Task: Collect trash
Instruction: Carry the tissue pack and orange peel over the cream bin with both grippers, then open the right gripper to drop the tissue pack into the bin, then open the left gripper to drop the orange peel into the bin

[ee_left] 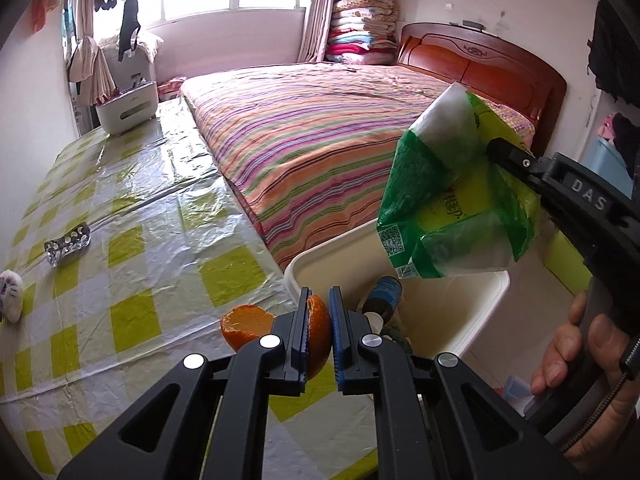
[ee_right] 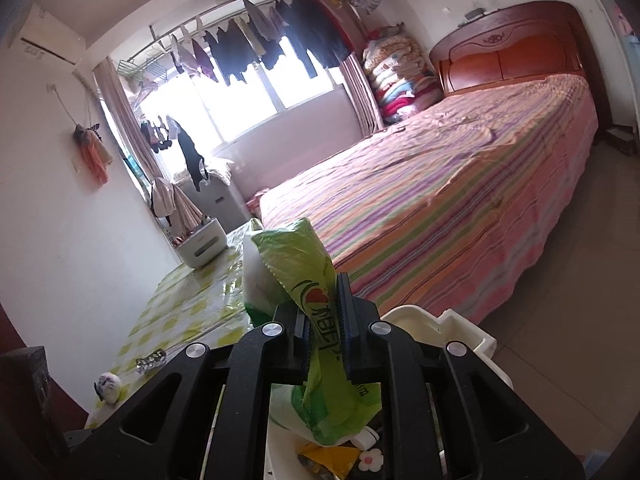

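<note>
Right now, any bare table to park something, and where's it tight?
Free: checked tablecloth between the blister pack, the white caddy and the bed. Tight: the near corner, with orange peel in the left tongs, and the bin under the green wrapper.

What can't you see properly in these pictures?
- Bin contents: in the left wrist view the green wrapper and the left gripper cover most of them; in the right wrist view the right gripper does.
- Orange peel: its lower part is hidden behind the jaws.
- Blister pack: too small to read.
- Small white object: cut off by the left edge.
</note>
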A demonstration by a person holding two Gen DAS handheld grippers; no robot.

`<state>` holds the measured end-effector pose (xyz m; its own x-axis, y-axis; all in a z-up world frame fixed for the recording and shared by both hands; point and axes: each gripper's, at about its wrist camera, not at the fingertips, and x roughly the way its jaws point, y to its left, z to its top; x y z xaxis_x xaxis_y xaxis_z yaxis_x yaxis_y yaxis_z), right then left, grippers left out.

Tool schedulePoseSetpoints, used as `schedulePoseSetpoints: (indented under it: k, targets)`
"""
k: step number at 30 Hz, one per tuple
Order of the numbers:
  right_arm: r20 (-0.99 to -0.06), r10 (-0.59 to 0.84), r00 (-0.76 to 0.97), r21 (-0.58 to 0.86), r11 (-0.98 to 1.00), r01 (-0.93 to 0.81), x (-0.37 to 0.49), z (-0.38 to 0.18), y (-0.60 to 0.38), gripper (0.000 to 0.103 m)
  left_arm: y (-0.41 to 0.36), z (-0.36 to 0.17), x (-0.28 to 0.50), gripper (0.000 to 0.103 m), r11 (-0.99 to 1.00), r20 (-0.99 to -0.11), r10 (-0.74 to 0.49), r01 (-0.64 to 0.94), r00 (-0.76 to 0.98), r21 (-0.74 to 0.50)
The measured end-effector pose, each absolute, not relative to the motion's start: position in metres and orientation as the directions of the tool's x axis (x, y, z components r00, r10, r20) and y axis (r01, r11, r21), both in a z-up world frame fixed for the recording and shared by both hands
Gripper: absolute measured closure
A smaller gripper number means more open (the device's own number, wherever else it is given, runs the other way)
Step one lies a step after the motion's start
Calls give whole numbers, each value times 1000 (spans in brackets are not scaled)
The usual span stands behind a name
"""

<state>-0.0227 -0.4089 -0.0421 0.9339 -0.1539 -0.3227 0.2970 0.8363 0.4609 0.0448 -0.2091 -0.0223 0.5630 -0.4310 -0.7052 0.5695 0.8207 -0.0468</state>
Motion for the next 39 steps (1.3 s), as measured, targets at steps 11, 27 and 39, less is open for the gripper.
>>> schedulePoseSetpoints:
  k: [11, 27, 39]
  targets:
    - [-295, -170, 940, 525, 793, 308, -33, -40, -412, 35, -221, -23, 41, 94, 805, -712, -434, 592, 553, -30]
    - [-278, -182, 943, 582, 750, 316, -44, -43, -429, 31, -246, -28, 42, 94, 779, -725, -429, 627, 539, 4]
    - [-262, -214, 941, 603, 725, 333, -54, -43, -441, 31, -271, -40, 50, 94, 758, -750, -420, 652, 511, 20]
